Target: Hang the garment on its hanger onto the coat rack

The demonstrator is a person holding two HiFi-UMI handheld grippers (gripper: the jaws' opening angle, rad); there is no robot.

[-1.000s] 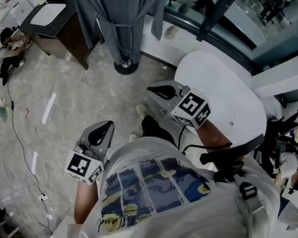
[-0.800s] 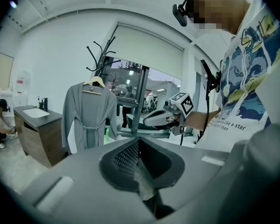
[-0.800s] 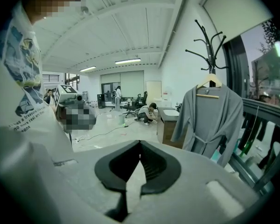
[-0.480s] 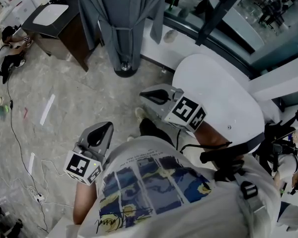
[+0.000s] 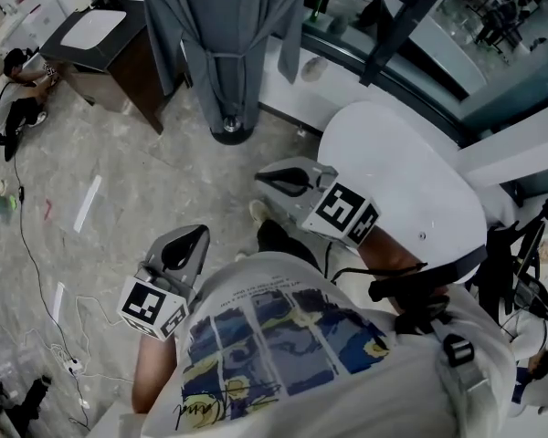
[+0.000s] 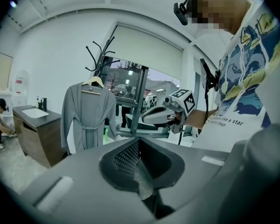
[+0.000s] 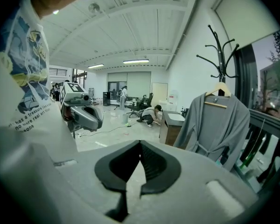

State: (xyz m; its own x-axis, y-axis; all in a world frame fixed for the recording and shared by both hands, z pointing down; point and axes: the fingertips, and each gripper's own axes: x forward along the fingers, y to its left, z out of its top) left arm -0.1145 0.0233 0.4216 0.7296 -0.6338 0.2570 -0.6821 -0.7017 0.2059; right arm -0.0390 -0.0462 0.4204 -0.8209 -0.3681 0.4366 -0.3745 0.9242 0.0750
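Edged the right gripper (image 5: 272,177) a little leftward over the last second, closer to the coat rack (image 5: 230,121). Kept its jaws pressed together, with nothing between them. Held the left gripper (image 5: 190,241) steady, farther back from the coat rack, jaws likewise closed and empty.

Meant, by the look of things, no carrying at all. Found the grey robe (image 5: 224,35) already up on its wooden hanger (image 7: 215,104), hooked high on the coat rack, sleeves and belt hanging straight down toward the base. Judged the hanging as done. Read the small drift as settling or backing off, not as a reach for anything.

Looked across bare stone floor between both grippers and the coat rack, so no obstacle on that line. Spotted a white round table (image 5: 411,181) right of the coat rack and close beside the right gripper, near enough to clip on a wide swing. Noted loose cables (image 5: 36,272) trailing over the floor left of the coat rack, well apart from its base. Saw a dark cabinet (image 5: 100,48) with a white basin top just left of the coat rack. Picked out a person (image 5: 18,89) crouched low on the floor beyond that. Caught dark window framing behind the coat rack, right at the back.
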